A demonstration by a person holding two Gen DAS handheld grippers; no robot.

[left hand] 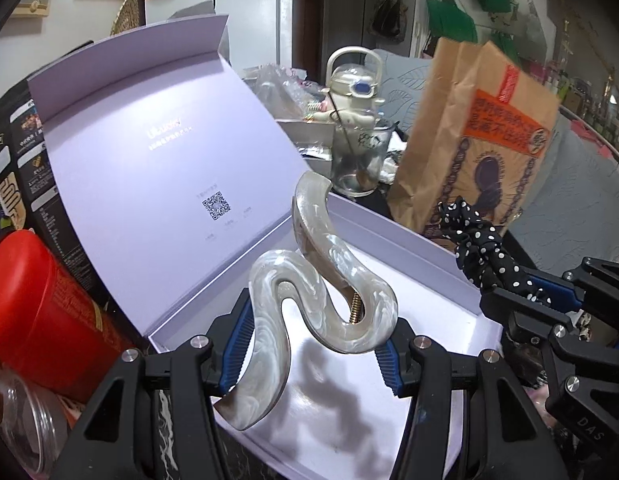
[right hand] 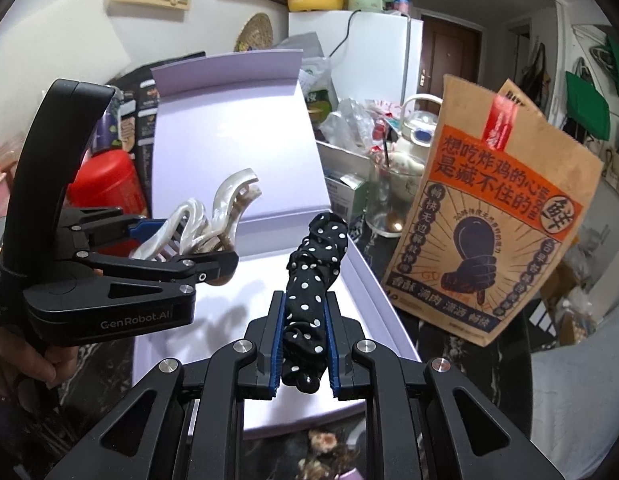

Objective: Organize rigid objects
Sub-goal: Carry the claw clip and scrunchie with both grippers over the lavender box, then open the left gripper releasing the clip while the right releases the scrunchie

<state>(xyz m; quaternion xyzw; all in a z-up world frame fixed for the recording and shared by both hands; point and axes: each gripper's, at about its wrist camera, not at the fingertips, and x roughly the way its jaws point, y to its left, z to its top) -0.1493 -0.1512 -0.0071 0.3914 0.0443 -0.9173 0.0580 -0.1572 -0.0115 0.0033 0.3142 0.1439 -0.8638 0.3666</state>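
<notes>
Left hand-held gripper (left hand: 313, 344) is clamped on a pearly wavy hair clip (left hand: 325, 280), hanging right over the open lilac box (left hand: 449, 264). Right hand-held gripper (right hand: 305, 344) is squeezed shut on a black polka-dot scrunchie (right hand: 309, 280), also above the box. The box floor looks bare, so I'd say nothing's dropped in yet. Both still need setting down inside.

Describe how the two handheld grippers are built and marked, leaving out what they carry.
The left gripper and the right gripper are matte black linkages with silver pivot pins and ribbed blue pads lining the jaws. The left has a curved black handle and white "GenRobot.AI" lettering. No cables or sleeves show.
</notes>
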